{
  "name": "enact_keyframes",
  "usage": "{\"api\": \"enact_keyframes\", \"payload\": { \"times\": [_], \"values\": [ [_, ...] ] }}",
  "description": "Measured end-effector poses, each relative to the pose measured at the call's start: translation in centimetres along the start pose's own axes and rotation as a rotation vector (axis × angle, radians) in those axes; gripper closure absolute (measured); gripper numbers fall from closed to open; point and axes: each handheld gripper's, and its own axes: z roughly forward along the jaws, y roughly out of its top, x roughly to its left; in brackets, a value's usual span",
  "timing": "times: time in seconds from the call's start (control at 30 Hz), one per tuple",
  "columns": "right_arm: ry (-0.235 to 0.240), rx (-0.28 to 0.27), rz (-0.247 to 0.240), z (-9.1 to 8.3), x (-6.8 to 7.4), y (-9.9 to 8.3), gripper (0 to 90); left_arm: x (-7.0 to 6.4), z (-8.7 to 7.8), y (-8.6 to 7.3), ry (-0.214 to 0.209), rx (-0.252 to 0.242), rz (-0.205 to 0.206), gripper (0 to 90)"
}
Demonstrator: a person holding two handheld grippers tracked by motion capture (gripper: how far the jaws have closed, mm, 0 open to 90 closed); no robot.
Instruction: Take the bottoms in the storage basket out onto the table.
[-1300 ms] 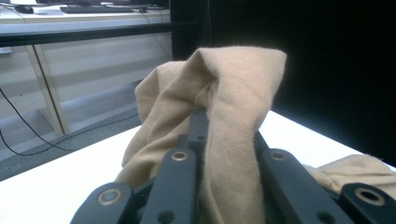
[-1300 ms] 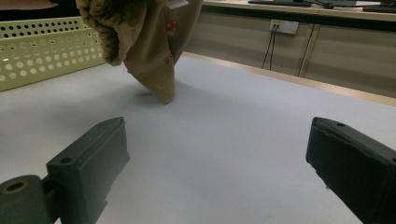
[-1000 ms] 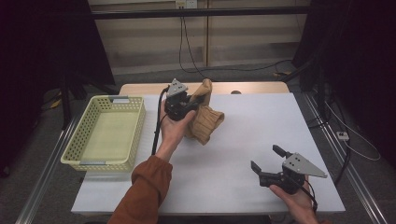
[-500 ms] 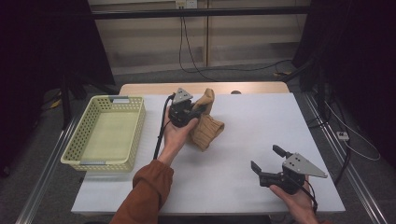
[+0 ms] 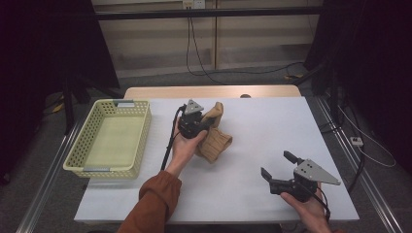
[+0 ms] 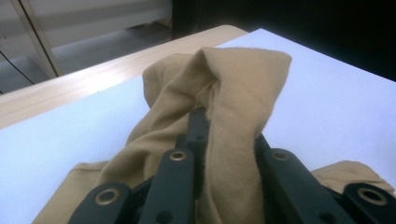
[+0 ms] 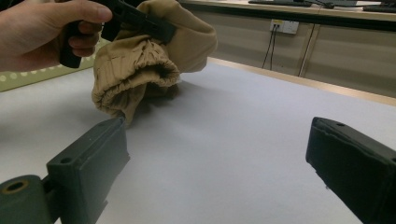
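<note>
Soft ribbed tan cloth (image 5: 214,141) on a matt white table (image 5: 272,136)

Dim room, evenly lit white table, soft shadows.

From the high view the table (image 5: 272,141) is the brightest area, while the surroundings past its left and right edges sink into near black. The tan cloth (image 5: 214,138) casts only a faint shadow. In the left gripper view the near jaws and cloth (image 6: 224,121) look soft; the right gripper view blurs its own jaws, and the far wall stays hazy.

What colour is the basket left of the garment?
Pale yellow-green basket; clearest in the high view.
</note>
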Motion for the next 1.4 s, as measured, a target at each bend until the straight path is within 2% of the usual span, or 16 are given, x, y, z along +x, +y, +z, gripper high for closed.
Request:
{"api": "enact_keyframes", "payload": {
  "times": [0.3,0.4,0.5,0.73,1.0,1.03,1.1,1.13,1.17,1.2,1.23,1.27,1.4],
  "values": [
    [-0.001,0.001,-0.001,0.0,0.0,0.0,5.4,0.0,0.5,-0.6,-0.008,0.042,0.003,78.8],
    [0.000,-0.001,-0.001,0.0,0.0,0.0,5.4,0.2,0.9,-1.0,0.008,0.072,0.007,78.3],
    [0.000,-0.001,-0.002,0.0,0.0,0.0,5.4,0.5,1.3,-1.5,0.005,0.081,-0.013,78.0],
    [0.001,-0.002,-0.002,-0.1,0.0,0.0,5.4,0.5,1.9,-2.0,-0.001,0.123,0.000,77.0],
    [0.001,-0.002,-0.002,-0.1,0.0,0.0,5.4,0.6,2.7,-2.4,-0.002,0.146,-0.006,75.9],
    [0.001,-0.002,-0.002,-0.1,0.0,0.0,5.4,0.5,2.9,-2.6,-0.001,0.145,-0.021,75.5],
    [0.002,-0.001,-0.002,-0.1,0.0,0.0,5.4,0.6,3.2,-2.8,-0.010,0.165,-0.025,74.6],
    [0.000,0.000,-0.003,-0.1,0.0,0.0,5.4,0.6,3.3,-2.9,-0.008,0.175,-0.026,74.2],
    [0.000,-0.001,-0.003,-0.1,0.0,0.0,5.4,0.5,3.4,-3.0,0.011,0.177,-0.024,73.9],
    [0.000,-0.001,-0.001,0.0,0.0,0.0,5.4,0.4,3.5,-3.0,-0.002,0.178,-0.020,73.7],
    [-0.002,0.000,-0.001,0.0,0.0,0.0,5.4,0.2,3.6,-3.0,0.020,0.182,-0.014,73.6],
    [-0.001,0.001,0.000,0.0,0.0,0.0,5.4,0.2,3.7,-3.0,0.002,0.187,-0.004,73.6],
    [0.003,0.000,-0.002,0.0,0.0,0.0,5.5,0.1,4.3,-3.4,-0.011,0.206,-0.018,73.1]
  ]
}}
